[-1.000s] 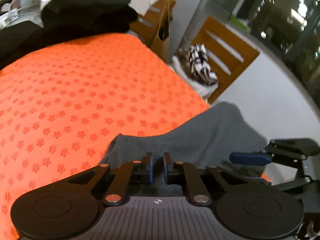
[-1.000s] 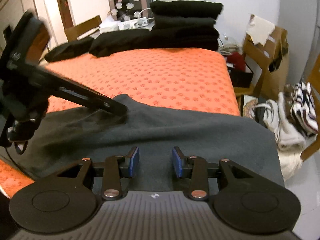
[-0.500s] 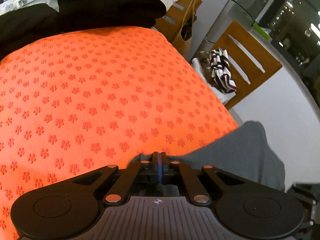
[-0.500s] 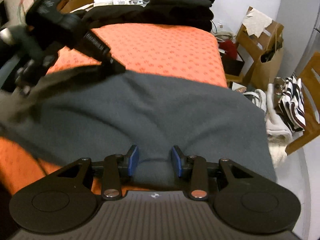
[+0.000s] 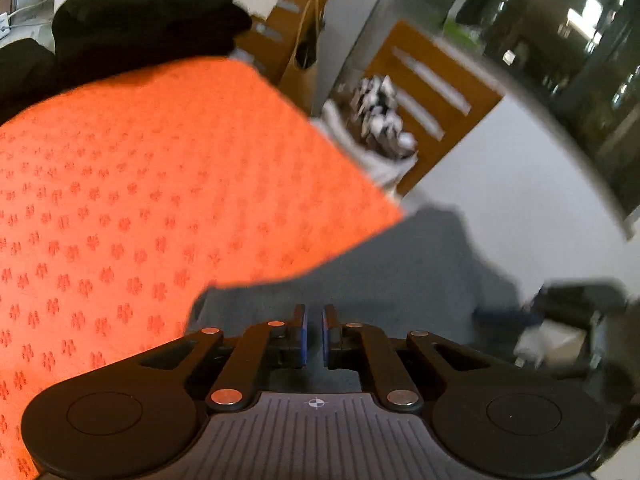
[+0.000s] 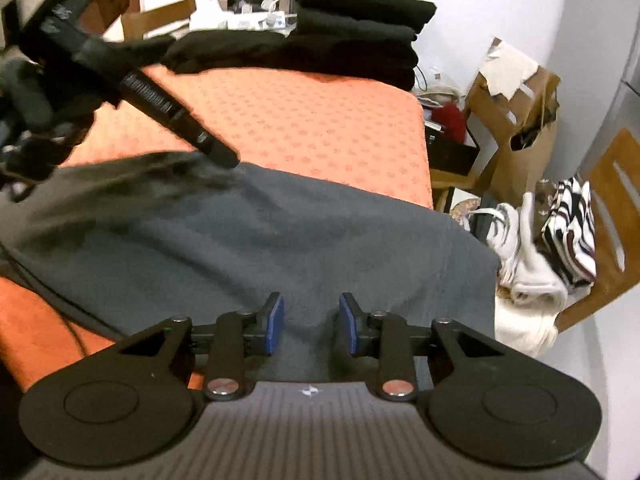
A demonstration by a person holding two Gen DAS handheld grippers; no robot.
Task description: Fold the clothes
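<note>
— Fingers on your left gripper (image 5: 313, 334) have parted again, a narrow gap where half a second ago they were pinched on the grey garment (image 5: 400, 280), low centre.

— So it's let go?

— Seems so. In the right view, your right gripper (image 6: 311, 326) stands wide open over the garment (image 6: 280, 248) spread across the orange cloth (image 6: 300, 120).

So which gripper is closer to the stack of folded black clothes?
Left. The left gripper is at the grey garment's far edge, nearer the stack of folded black clothes; the right gripper is at the near edge.
</note>
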